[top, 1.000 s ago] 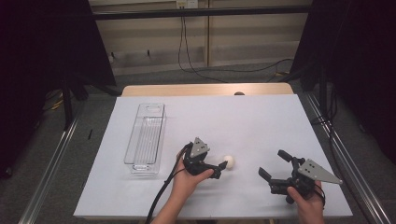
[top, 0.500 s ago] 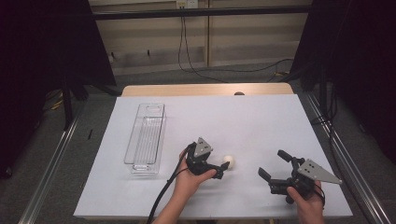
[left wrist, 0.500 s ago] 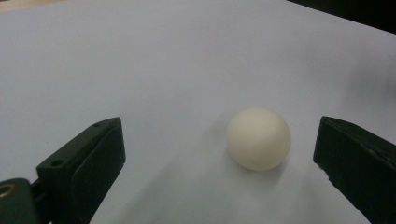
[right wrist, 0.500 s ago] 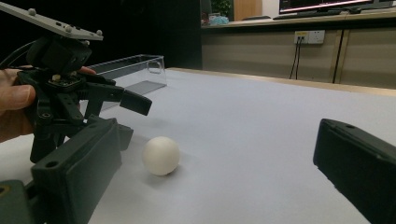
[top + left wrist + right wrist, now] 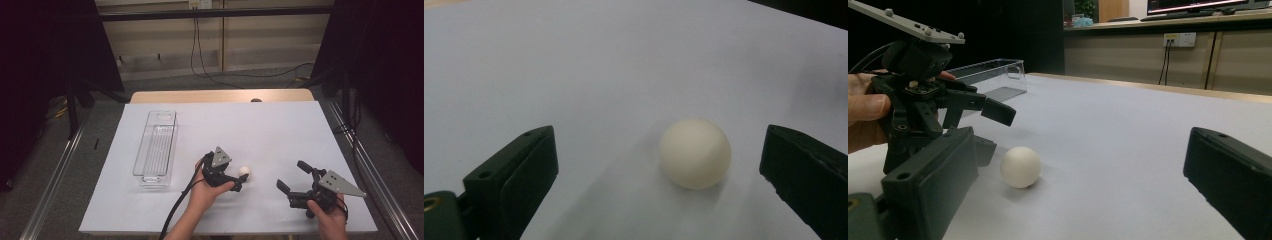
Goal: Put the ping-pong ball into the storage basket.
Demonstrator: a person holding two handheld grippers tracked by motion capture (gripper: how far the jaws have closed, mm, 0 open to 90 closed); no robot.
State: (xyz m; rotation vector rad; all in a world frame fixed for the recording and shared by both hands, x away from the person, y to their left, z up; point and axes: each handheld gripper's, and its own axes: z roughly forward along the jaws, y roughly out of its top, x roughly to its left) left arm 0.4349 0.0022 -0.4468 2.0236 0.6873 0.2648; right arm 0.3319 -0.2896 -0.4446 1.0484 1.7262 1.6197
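Ball: small cream-white round plastic ball (image 5: 694, 153) sits on the white-covered desk (image 5: 280, 125), between the jaws of the left hand-held gripper (image 5: 240, 180), nearer the right-hand one in its own view, touching neither.
Left hand-held gripper: wide open, holding nothing.
Right hand-held gripper (image 5: 295, 177): also spread wide, empty, well off to the side.
Tip: I'd centre the ball first, then close slowly, or it'll probably roll away.
Clear plastic rectangular tray (image 5: 156, 147): off to the left, looks empty.
Hard to tell: whether the jaw tips touch the desk.

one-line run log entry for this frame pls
phase: approach | left gripper: open, jaws either side of white ball, not touching | right gripper: open, apart from ball | clear bin: far left on table
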